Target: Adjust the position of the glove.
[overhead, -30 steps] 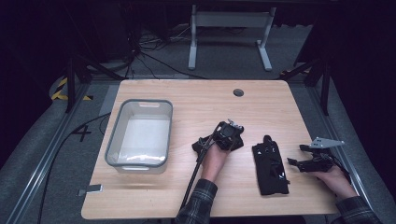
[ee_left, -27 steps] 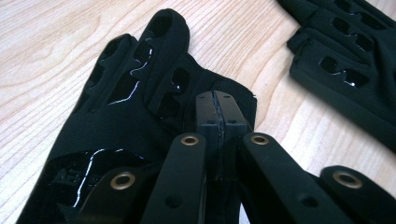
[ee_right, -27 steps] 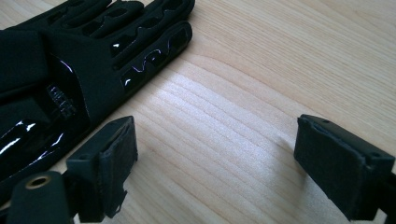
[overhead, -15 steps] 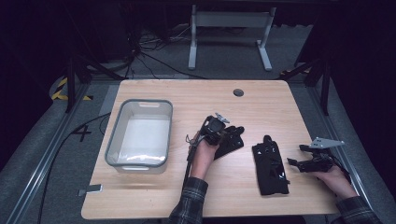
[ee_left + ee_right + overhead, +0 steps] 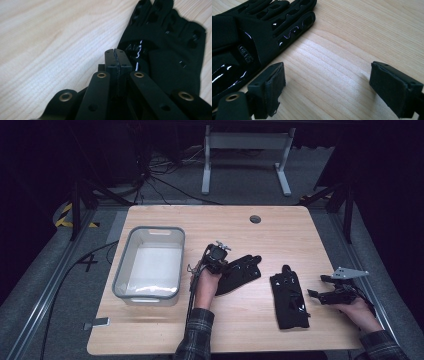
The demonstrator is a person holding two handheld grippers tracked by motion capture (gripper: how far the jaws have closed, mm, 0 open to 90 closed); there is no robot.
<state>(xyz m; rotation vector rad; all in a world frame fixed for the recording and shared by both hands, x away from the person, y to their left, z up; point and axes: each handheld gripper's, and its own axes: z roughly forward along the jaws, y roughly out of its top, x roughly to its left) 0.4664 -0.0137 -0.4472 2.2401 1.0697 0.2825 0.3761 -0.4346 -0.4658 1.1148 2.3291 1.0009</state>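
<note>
Left tool pinches one glove near the bin

Left tool [image 5: 226,265], jaws shut on the left glove [image 5: 239,272], which trails toward 4 o'clock; the bin [image 5: 150,292] lies at its 9 o'clock. Right tool [image 5: 316,287] gapes empty, the second glove [image 5: 290,300] at its 9 o'clock on the worktop [image 5: 240,330].

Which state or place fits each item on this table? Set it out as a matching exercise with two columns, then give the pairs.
Column one:
1. left tool
2. right tool
3. grey bin
4. glove near right tool

Column two:
A. lies flat, untouched
B. jaws shut on a glove's edge
C. stands at the table's left
D. jaws open over bare wood

Pairs: 1-B, 2-D, 3-C, 4-A
</note>
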